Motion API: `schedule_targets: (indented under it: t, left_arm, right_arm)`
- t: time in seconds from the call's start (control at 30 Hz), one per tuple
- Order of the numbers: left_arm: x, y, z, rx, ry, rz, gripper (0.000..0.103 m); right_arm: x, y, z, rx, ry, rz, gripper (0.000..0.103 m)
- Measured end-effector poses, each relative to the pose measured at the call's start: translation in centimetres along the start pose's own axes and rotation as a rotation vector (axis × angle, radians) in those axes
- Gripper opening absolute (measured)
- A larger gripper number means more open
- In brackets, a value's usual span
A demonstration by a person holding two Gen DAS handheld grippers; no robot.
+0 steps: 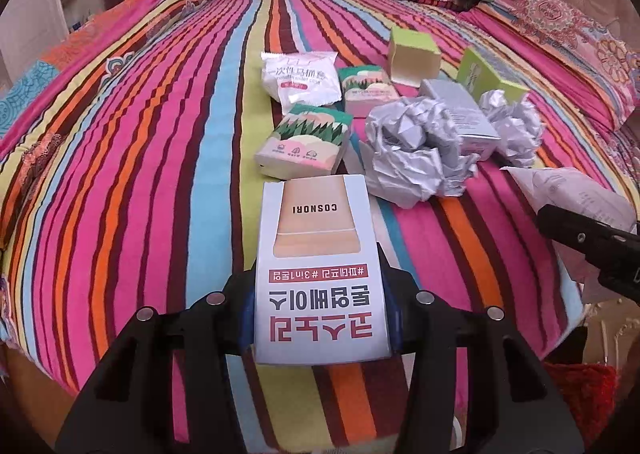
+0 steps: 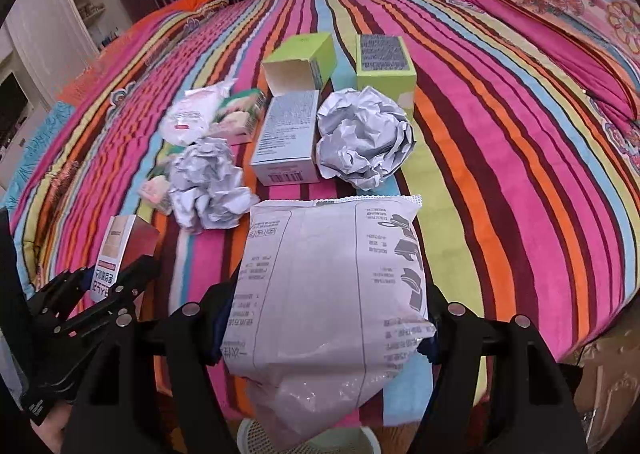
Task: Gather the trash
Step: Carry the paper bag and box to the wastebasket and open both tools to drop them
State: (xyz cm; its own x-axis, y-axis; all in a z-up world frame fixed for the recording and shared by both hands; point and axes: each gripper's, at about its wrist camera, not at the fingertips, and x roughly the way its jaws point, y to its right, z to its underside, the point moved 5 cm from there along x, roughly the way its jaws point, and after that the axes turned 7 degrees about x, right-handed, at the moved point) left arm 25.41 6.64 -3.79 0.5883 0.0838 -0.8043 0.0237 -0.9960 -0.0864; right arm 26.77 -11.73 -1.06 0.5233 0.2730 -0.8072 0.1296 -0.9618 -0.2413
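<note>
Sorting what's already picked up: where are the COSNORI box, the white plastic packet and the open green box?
COSNORI box (image 1: 320, 274): left wrist view, printed front face.
White plastic packet (image 2: 332, 286): right wrist view, middle of its printed back.
Open green box (image 2: 300, 65): right wrist view, open end.

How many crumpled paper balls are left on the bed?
2. One crumpled paper ball lies right of the grey-blue box; the other paper ball lies to its left. Smaller scraps may be hidden.

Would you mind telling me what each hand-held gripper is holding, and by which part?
Left hand-held gripper: white COSNORI box, clamped across its near end. Right hand-held gripper: white plastic packet, pinched at its sides.
</note>
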Motion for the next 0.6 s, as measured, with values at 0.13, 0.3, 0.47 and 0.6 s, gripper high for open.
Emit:
schedule_targets:
  t: [0.13,0.3,0.47,0.6]
  left_arm:
    - [-1.8,-0.2,0.5,-0.001,0.019,0.007,0.048]
    - [-4.5,0.1,2.3,0.006,0.034,0.020,0.048]
    - [-6.9,0.9,5.3,0.021,0.036,0.049,0.048]
    - [-7.7,1.7,8.5,0.031,0.003,0.074,0.048]
  right_arm:
    - [-1.6,0.0,0.6,0.008,0.018,-0.012,0.066]
    - [-3.8,0.5,2.1,0.042,0.033,-0.026,0.066]
    - [-5.6,1.0,4.5,0.073,0.031,-0.048,0.066]
    - [-6.5,0.9,7.2,0.088,0.008,-0.068,0.066]
